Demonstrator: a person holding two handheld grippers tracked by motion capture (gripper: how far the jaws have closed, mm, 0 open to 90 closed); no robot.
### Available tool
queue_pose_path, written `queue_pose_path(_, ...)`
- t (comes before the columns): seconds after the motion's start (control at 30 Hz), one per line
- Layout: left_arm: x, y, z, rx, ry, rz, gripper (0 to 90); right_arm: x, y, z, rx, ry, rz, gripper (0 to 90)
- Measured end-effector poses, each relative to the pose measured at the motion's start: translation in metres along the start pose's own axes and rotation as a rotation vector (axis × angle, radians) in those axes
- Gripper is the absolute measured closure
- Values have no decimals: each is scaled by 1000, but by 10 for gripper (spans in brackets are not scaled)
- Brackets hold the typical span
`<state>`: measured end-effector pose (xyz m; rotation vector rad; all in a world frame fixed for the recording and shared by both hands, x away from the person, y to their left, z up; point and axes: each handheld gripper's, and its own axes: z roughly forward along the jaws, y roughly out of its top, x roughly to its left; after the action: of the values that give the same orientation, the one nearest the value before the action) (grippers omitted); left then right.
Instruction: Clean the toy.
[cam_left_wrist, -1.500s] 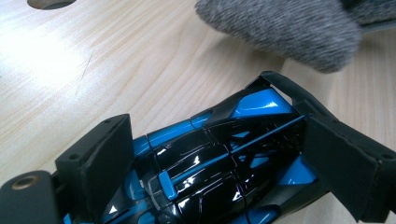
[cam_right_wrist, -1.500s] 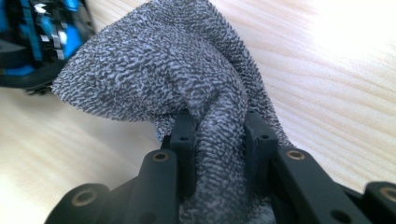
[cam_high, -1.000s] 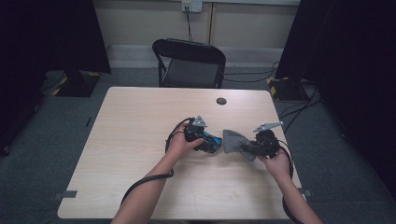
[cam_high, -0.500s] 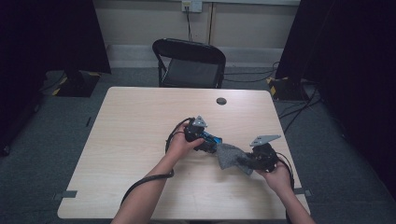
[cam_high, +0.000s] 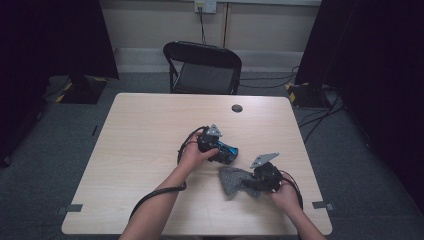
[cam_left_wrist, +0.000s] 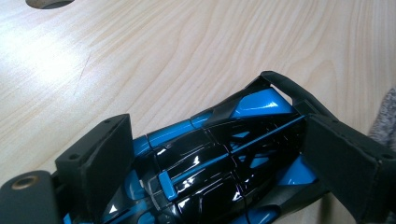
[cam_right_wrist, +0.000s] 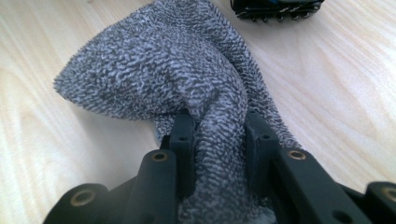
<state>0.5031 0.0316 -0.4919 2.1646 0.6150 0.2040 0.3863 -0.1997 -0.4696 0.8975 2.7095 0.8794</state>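
Note:
A glossy blue and black toy car (cam_left_wrist: 219, 154) sits between the jaws of my left gripper (cam_left_wrist: 233, 154), whose pads press on both its sides; in the high view the toy car (cam_high: 227, 152) lies at the table's middle under my left gripper (cam_high: 222, 150). My right gripper (cam_right_wrist: 219, 135) is shut on a bunched fold of a grey terry cloth (cam_right_wrist: 163, 65). From above, the grey cloth (cam_high: 232, 180) rests on the table just below the car, with my right gripper (cam_high: 252, 184) at its right edge. The car's tail (cam_right_wrist: 275, 9) shows beyond the cloth.
The light wooden table (cam_high: 140, 130) has a round cable hole (cam_high: 237, 108) near its far edge. A black folding chair (cam_high: 202, 67) stands behind the table. Cables trail from both grippers over the front of the table.
My right gripper has carried the grey cloth away from the car, down toward the table's front right, and the cloth now rests on the tabletop. The left gripper and car stayed put.

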Motion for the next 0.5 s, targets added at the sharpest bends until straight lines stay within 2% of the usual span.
queue_pose_path(0.27, 0, -1, 0, -6, 0, 1, 89, -10, 9, 6, 23, -31, 3, 690)
queue_pose_path(0.5, -1, -1, 0, -6, 0, -1, 89, -23, 11, 6, 35, -49, 26, 690)
